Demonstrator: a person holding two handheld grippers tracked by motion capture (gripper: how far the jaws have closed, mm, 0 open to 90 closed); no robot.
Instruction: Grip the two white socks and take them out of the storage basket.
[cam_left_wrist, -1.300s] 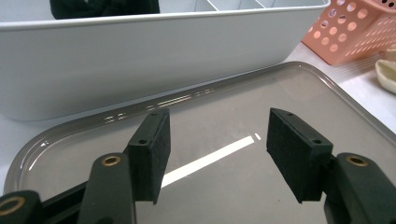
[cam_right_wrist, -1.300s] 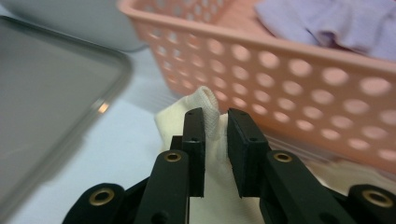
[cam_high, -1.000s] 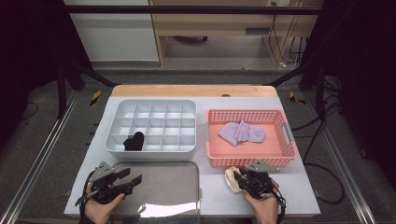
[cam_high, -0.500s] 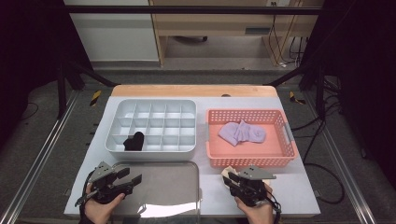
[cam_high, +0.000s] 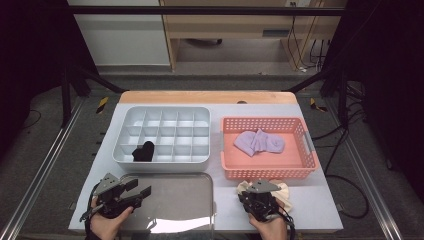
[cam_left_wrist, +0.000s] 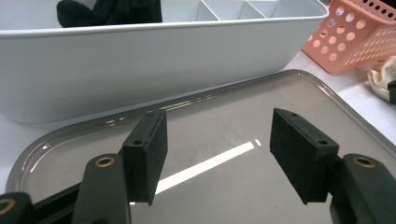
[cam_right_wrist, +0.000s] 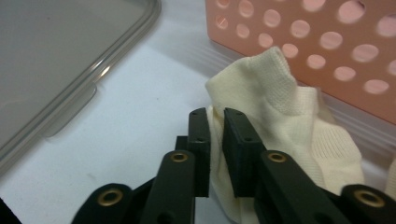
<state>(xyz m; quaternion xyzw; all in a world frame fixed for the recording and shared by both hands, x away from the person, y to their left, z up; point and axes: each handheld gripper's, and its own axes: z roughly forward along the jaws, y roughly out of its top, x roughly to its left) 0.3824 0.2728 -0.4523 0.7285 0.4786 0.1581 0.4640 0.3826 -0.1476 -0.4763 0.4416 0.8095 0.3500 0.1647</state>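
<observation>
A cream sock (cam_right_wrist: 289, 107) lies crumpled on the white table just in front of the pink basket (cam_right_wrist: 327, 42). My right gripper (cam_right_wrist: 215, 114) has just been closing, and its pads now pinch the sock's near edge. In the high view that gripper (cam_high: 256, 191) sits over the cream sock (cam_high: 286, 192), at the basket's front wall. My left gripper (cam_left_wrist: 217, 135) hangs open, low over the grey tray (cam_left_wrist: 224, 93), with nothing between its fingers. From above, the left gripper (cam_high: 140, 192) is at the tray's left end.
A white divided box (cam_high: 160, 164) stands behind the grey tray (cam_high: 175, 200), with a black sock (cam_high: 144, 151) in a front-left cell. The pink basket (cam_high: 270, 172) at the right holds a purple sock (cam_high: 260, 142). The table's front edge runs just below both hands.
My right gripper has shifted a little to the left along the basket's front and its jaws have closed onto the cream sock. The left gripper has stayed where it was.
</observation>
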